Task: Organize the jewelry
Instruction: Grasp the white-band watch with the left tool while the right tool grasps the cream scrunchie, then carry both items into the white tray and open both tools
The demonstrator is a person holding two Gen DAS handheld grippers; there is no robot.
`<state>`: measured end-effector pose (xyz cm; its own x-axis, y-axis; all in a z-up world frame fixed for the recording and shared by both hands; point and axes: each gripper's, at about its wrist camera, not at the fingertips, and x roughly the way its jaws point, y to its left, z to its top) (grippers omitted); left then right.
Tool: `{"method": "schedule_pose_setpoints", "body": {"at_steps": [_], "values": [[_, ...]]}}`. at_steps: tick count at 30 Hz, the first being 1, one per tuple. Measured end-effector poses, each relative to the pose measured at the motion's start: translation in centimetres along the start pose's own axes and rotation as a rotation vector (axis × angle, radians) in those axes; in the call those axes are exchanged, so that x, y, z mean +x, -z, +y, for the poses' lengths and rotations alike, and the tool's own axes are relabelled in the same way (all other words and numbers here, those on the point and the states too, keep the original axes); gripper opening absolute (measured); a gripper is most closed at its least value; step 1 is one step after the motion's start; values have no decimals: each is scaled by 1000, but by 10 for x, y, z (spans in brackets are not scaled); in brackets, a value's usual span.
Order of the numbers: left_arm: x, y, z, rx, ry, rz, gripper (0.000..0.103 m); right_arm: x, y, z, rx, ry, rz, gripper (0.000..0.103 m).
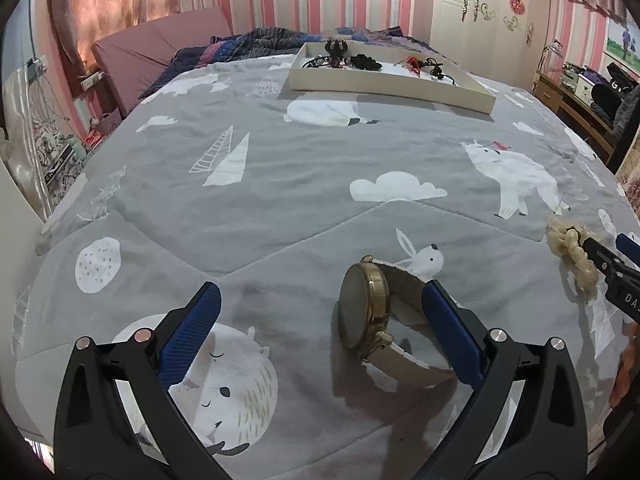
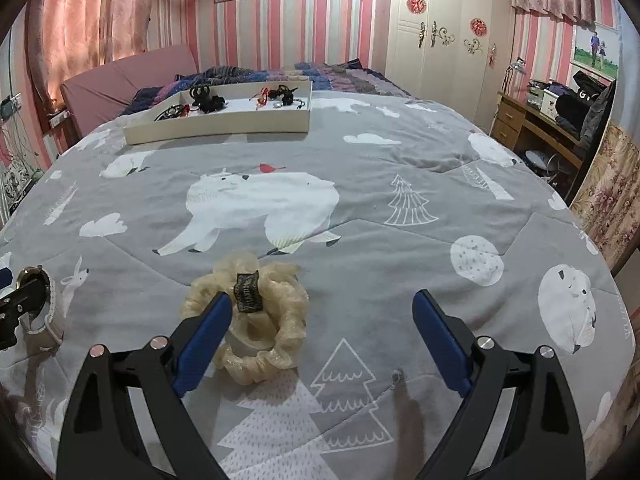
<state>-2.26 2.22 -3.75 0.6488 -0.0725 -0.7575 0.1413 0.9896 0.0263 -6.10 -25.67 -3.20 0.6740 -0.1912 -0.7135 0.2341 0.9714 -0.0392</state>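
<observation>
Two grippers, left (image 1: 320,332) and right (image 2: 322,336), spread wide and grasping nothing, hover at a watch (image 1: 366,308) and scrunchie (image 2: 248,316) on the quilt (image 1: 280,184), apparently bound for the far tray (image 1: 384,84).

One watch (image 1: 368,308), one scrunchie (image 2: 256,320), one tray (image 1: 384,84)

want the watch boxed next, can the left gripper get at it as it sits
Probably yes: the left gripper is open, the watch stands on edge between its fingers beside the right one, nothing blocking.
</observation>
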Motion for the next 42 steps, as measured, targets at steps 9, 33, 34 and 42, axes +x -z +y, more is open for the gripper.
{"method": "schedule_pose_setpoints", "body": {"at_steps": [9,33,34,42], "values": [[12,-1,-2,6,43,43,83,7,3,8,-32,-18,33,54],[18,-10,-15,37,83,76,13,9,-3,11,-9,-95,46,8],[20,-12,-15,33,83,81,13,9,-4,11,-7,-98,45,8],[29,-40,-15,16,79,97,13,11,-35,12,-8,-108,25,8]]}}
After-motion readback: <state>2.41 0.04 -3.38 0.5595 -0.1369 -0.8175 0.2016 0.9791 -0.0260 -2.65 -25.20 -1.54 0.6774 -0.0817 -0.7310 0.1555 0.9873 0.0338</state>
